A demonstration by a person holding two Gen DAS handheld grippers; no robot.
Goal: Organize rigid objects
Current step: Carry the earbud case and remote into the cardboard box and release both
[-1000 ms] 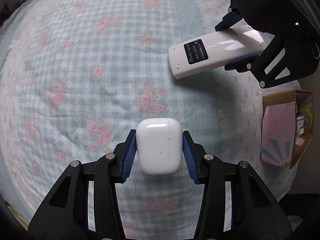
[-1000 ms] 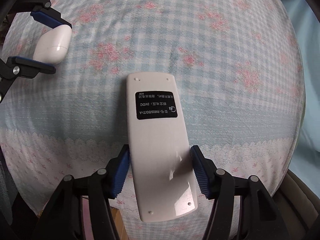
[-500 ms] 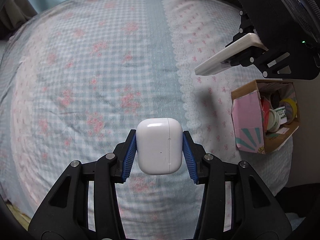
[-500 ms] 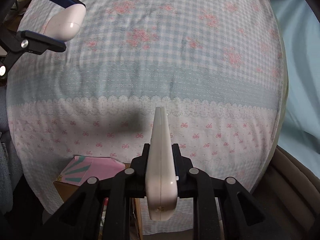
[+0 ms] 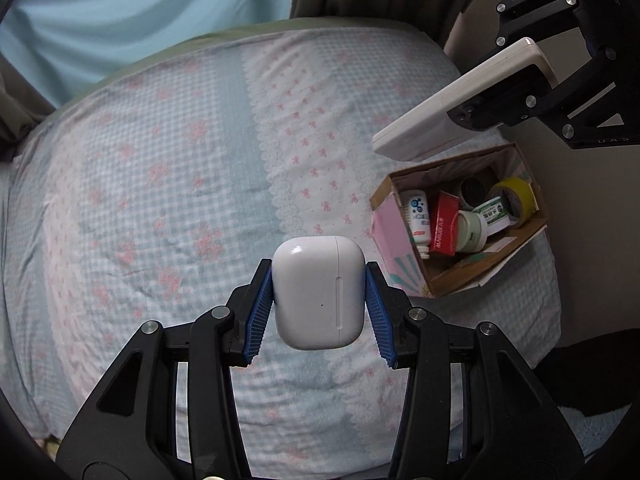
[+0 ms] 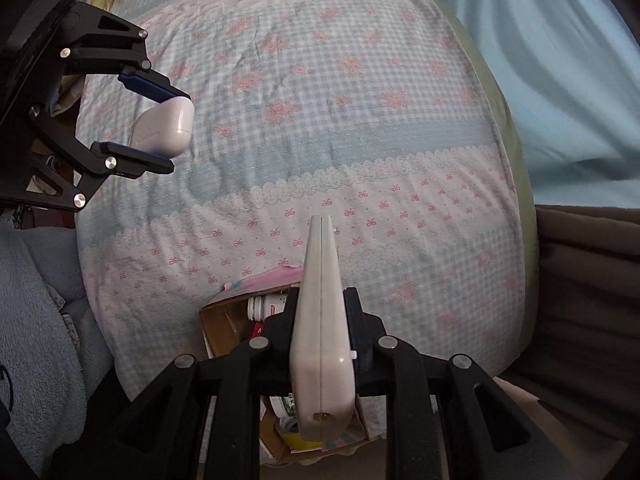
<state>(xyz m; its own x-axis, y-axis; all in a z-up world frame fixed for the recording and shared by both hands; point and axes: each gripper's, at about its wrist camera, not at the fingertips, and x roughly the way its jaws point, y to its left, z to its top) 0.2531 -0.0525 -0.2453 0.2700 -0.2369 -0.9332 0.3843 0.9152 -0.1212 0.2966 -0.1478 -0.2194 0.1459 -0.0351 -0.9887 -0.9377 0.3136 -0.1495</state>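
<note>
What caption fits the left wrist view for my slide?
Left hand-held gripper holds a white earbud case above the bed; right hand-held gripper carries a remote control over the cardboard box.

The remote hides much of the cardboard box; its bottle labels are unreadable.

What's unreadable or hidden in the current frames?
- Remote: right wrist view shows it edge-on; its faces are hidden. In the left wrist view the right gripper covers its rear end.
- Box: right wrist view, mostly behind the remote and jaws.
- Bottle label: left wrist view, print too small.
- Earbud case: its underside is hidden in both views.
</note>
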